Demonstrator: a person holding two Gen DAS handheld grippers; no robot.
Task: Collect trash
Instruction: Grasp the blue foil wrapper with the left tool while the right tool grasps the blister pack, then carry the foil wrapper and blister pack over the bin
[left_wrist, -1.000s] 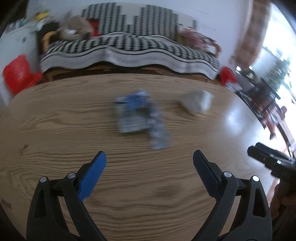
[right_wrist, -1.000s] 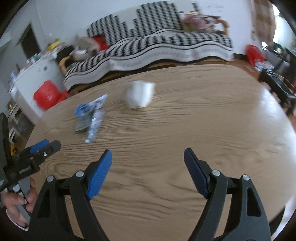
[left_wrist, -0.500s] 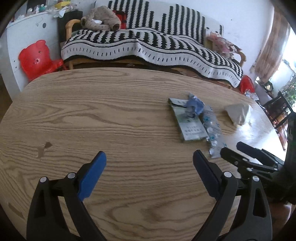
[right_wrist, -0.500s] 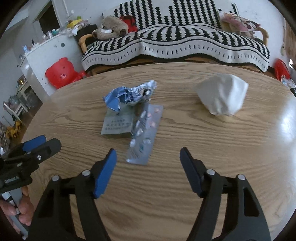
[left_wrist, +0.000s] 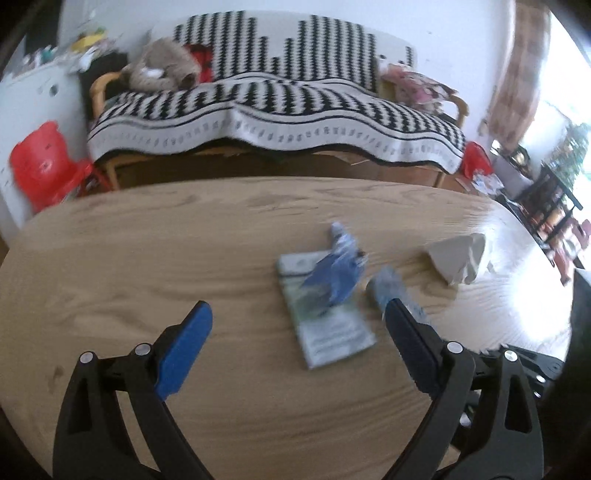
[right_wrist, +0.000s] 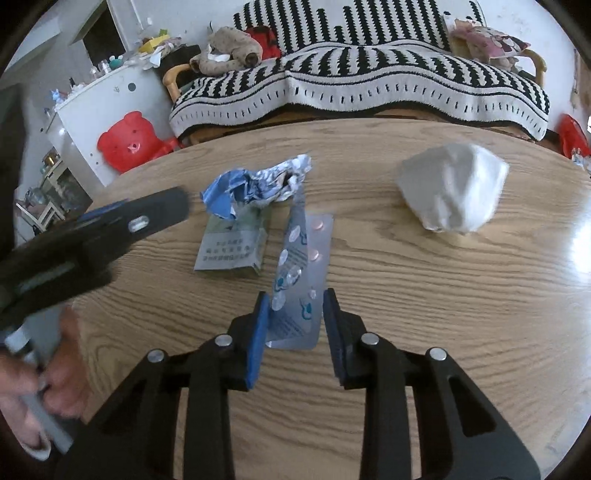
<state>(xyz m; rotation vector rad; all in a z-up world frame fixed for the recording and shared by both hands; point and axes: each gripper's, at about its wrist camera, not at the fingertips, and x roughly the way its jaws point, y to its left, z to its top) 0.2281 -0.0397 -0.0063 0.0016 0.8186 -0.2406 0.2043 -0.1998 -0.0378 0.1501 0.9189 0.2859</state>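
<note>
Right tongs (right_wrist: 293, 314): jaws closing around the near end of the silver foil pill blister strip (right_wrist: 301, 277); pads not yet pressing.
Left tongs (left_wrist: 295, 332): spread wide, empty, above the wooden surface (left_wrist: 147, 258).
Other trash: flat grey-green carton (right_wrist: 232, 251), crumpled blue foil wrapper (right_wrist: 255, 184), wadded white tissue (right_wrist: 452, 188).
Risk: thin strip may buckle or skid flat.

Wooden table (right_wrist: 443, 314), oval, light grain. Behind it a sofa (right_wrist: 369, 81) w/ black-and-white zigzag throw; brown plush toy (right_wrist: 225, 55) at its left end, pink cushion (right_wrist: 487, 44) at right. Red bear-shaped stool (right_wrist: 127, 142) by a white cabinet (right_wrist: 107, 99), left of sofa.
</note>
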